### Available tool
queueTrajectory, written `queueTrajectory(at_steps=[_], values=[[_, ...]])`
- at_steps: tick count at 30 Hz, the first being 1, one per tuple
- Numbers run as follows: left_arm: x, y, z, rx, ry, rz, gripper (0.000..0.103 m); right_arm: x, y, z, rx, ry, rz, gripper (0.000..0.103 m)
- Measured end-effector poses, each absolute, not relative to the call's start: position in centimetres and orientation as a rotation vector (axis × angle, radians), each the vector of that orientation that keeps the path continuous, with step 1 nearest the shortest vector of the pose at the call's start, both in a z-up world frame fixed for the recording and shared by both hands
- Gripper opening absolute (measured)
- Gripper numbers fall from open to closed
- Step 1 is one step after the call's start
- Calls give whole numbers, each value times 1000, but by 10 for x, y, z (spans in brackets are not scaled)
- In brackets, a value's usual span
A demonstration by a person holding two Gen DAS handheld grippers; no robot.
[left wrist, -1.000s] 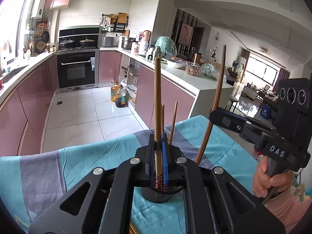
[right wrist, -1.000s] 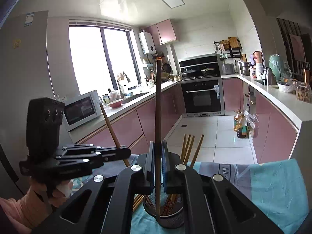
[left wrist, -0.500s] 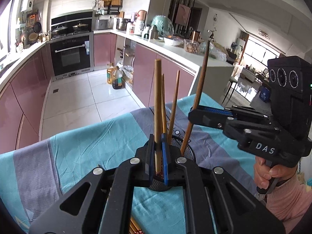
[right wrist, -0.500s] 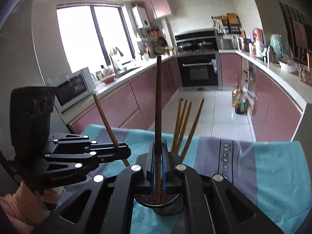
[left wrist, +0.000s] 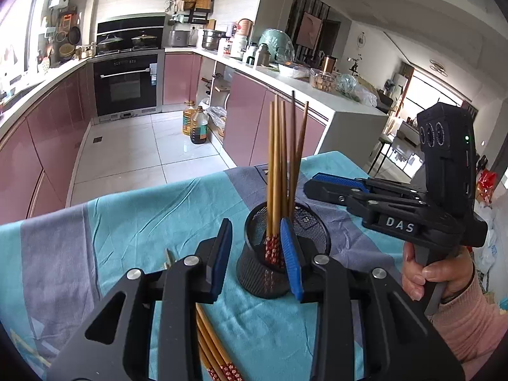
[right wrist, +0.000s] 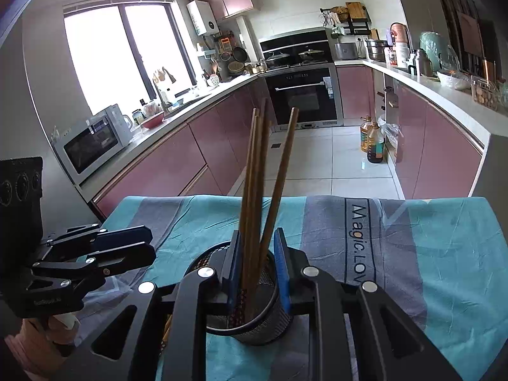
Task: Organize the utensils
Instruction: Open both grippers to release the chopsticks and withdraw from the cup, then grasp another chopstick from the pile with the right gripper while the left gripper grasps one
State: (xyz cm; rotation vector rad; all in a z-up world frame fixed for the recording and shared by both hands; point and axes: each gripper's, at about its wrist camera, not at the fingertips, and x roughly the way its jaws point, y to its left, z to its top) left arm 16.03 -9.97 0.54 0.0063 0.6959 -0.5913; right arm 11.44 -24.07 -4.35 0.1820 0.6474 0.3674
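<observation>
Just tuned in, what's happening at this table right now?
A person with a two-finger gripper in each hand is sorting brown wooden chopsticks into a black wire-mesh cup standing on a teal and grey cloth. The left gripper and right gripper are both opening right at the cup, with nothing pinched between the pads. Several chopsticks stand in the cup, some leaning. More chopsticks lie on the cloth below the left gripper, not yet picked up.

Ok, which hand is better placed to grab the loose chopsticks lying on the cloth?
Left. The loose chopsticks lie just beneath the left gripper, whose fingers are opening and grip nothing; a short dip should probably reach them.
</observation>
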Motion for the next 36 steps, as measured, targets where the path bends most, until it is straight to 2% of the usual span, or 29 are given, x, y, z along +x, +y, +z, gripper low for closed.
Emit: queueTrajectory(at_steps=[4,11,23,32,36], values=[[147,-80,-3,2,676,-542,37,94,-233,-38,157,602,399,27],[128,-42,-38,-11,738,-472,38,50,-208,-35,114,555,516,30],[108,-20,-117,-33,906,-430,34,56,-140,-124,114,832,617,29],[105,-31,-132,-41,949,-534,31,60,-133,-137,146,874,595,29],[104,-41,-133,-48,954,-576,26,60,-139,-139,163,874,572,29]])
